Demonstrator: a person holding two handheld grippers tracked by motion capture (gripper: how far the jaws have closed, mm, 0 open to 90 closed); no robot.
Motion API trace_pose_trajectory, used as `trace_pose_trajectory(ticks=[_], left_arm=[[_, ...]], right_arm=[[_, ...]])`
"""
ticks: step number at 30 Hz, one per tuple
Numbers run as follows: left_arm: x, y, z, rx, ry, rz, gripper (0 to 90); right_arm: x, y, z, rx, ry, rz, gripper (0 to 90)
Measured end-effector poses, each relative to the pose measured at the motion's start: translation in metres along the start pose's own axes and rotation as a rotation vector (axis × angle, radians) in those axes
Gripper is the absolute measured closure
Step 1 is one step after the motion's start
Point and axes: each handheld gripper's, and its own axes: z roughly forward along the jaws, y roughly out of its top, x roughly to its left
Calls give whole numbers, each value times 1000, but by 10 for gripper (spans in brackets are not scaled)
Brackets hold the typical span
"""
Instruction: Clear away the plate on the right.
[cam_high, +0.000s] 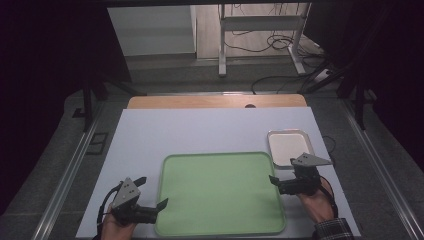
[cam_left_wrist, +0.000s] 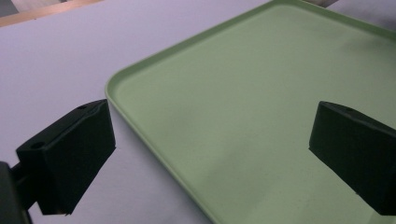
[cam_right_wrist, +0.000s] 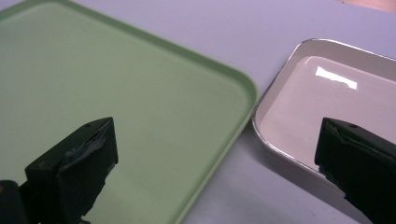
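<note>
An empty light green tray (cam_high: 220, 192) lies on the pale mat near the front edge. A small empty white tray (cam_high: 289, 146) with a metal rim sits just beyond its far right corner. My left gripper (cam_high: 152, 192) is at the green tray's left edge and is open. In the left gripper view the green tray (cam_left_wrist: 261, 79) shows between the wide-apart jaws of the left gripper (cam_left_wrist: 212, 135), whose left jaw is over the mat. My right gripper (cam_high: 276, 184) is open at the green tray's right edge. The right gripper (cam_right_wrist: 215, 140) spans the green tray (cam_right_wrist: 116, 70) and the white tray (cam_right_wrist: 317, 93).
The pale mat (cam_high: 200, 132) covers a wooden table whose far edge (cam_high: 215, 101) shows behind it. Metal rails run along both sides on the floor. A white desk frame (cam_high: 260, 30) and cables stand farther back.
</note>
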Motion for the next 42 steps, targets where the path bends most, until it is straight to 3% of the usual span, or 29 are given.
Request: trace_pose_trajectory(ticks=[35,42], left_arm=[[1,0,1,-4,-11,-6,4],[1,1,0,-11,-19,-15,4]], right_arm=[[-46,17,25,-5,-124,56,0],[-62,21,25,-35,-109,120,0]])
